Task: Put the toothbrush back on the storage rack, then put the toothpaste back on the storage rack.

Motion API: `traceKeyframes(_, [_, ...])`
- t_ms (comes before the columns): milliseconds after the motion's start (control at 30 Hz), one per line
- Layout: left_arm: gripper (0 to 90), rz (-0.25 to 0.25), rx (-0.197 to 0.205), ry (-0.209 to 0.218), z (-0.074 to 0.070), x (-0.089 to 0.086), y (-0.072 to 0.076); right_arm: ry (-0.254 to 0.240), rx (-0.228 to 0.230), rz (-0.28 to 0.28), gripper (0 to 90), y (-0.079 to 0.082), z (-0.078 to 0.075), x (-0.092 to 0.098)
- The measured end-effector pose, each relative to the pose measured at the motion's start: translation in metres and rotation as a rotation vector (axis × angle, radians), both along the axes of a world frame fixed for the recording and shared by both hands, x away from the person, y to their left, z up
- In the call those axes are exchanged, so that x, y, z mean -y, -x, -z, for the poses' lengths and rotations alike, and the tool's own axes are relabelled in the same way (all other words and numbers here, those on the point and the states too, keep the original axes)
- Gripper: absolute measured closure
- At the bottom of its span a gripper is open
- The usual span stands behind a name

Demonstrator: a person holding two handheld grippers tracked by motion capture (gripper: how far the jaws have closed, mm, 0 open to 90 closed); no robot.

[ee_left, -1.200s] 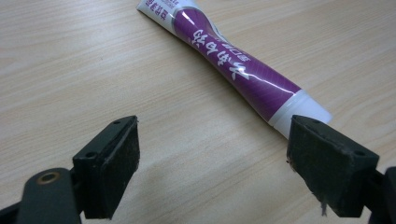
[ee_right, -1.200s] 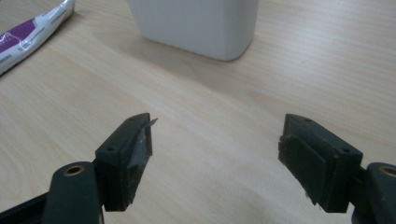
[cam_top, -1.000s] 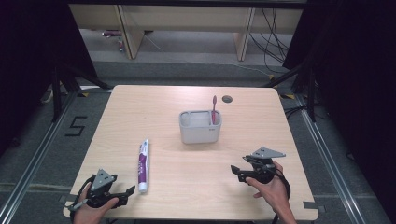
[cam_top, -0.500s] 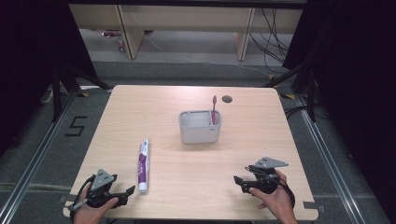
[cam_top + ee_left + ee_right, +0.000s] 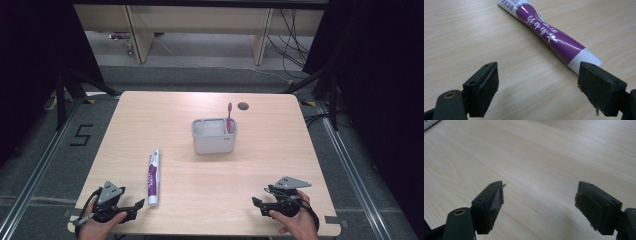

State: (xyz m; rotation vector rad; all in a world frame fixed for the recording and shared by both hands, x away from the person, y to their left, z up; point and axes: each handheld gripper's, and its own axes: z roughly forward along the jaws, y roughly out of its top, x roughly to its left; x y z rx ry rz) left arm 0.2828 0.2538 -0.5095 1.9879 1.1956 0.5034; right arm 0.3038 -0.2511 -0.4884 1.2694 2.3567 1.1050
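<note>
Landmark: the grey holder (image 5: 214, 136) stands upright near the middle of the tabletop (image 5: 280, 150); all places below are told from it.
Toothpaste tube: the purple and white toothpaste tube (image 5: 152, 177) lies flat on the tabletop, nearer the person than the holder and to its left, well apart from it, its long axis running roughly toward and away from the person.
Left gripper: the left gripper (image 5: 131, 209) sits at the near left corner, far from the holder, jaws spread wide and holding nothing; in the left gripper view (image 5: 537, 92) the tube's white cap end (image 5: 586, 60) lies just beyond its right-hand jaw, bare wood between the jaws.
Right gripper: the right gripper (image 5: 260, 206) rests near the front edge, nearer the person than the holder and to its right, jaws wide apart and empty; the right gripper view (image 5: 539, 205) has bare wood between them.
Toothbrush: a pink toothbrush (image 5: 229, 116) stands upright in the holder's right compartment.
Other things: a dark round hole (image 5: 243, 106) lies just behind the holder.
In the way: nothing lies between the left gripper and the tube.
</note>
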Motion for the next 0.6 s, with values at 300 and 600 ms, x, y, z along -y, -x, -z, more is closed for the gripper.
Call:
traceKeyframes(300, [16.8, -0.016, 0.015, 0.038, 0.000, 0.002, 0.000, -0.003, -0.019, -0.016, 22.3, 0.012, 0.001, 0.002])
traceKeyframes(600, [16.5, -0.015, 0.019, 0.057, -0.001, 0.001, 0.000, 0.011, -0.045, 0.001, 23.0, 0.024, 0.003, 0.005])
